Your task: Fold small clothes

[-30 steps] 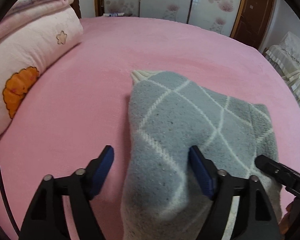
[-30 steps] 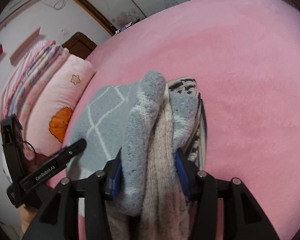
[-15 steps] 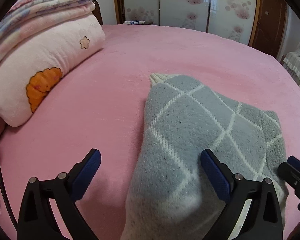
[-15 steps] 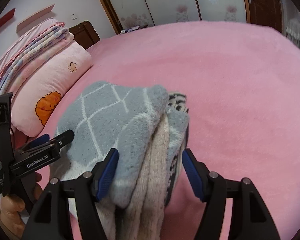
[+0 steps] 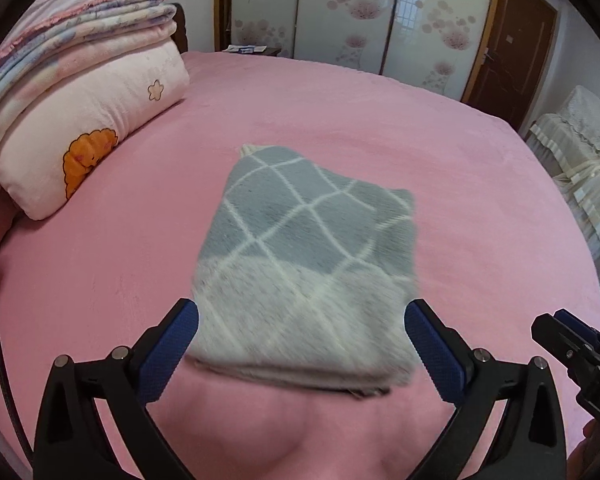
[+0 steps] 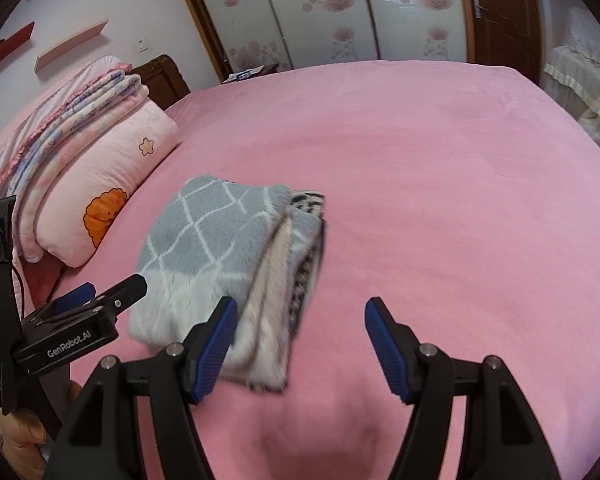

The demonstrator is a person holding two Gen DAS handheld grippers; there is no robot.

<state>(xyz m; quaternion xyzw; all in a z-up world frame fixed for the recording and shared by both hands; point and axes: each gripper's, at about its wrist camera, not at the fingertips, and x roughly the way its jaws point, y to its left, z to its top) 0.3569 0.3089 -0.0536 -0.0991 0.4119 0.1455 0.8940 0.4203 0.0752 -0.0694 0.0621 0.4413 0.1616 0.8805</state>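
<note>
A folded grey garment with a white diamond pattern [image 5: 300, 256] lies flat on the pink bed [image 5: 340, 112]. In the right wrist view it [image 6: 208, 248] tops a small stack, with cream and black-and-white striped clothes [image 6: 306, 240] showing at its right edge. My left gripper [image 5: 300, 346] is open and empty, just short of the stack's near edge. My right gripper [image 6: 300, 344] is open and empty, near the stack's right front corner. The left gripper also shows in the right wrist view [image 6: 100, 300], and the right gripper's tip in the left wrist view [image 5: 568, 340].
A pink pillow with an orange motif [image 5: 88, 136] and folded blankets [image 5: 72, 40] lie at the left. Sliding wardrobe doors [image 5: 380, 12] and a brown door [image 5: 512, 44] stand beyond the bed. A covered chair [image 5: 584, 160] is at the right.
Both grippers let go of the clothes, opened wide and drew back. The folded stack now lies on the bed free of both.
</note>
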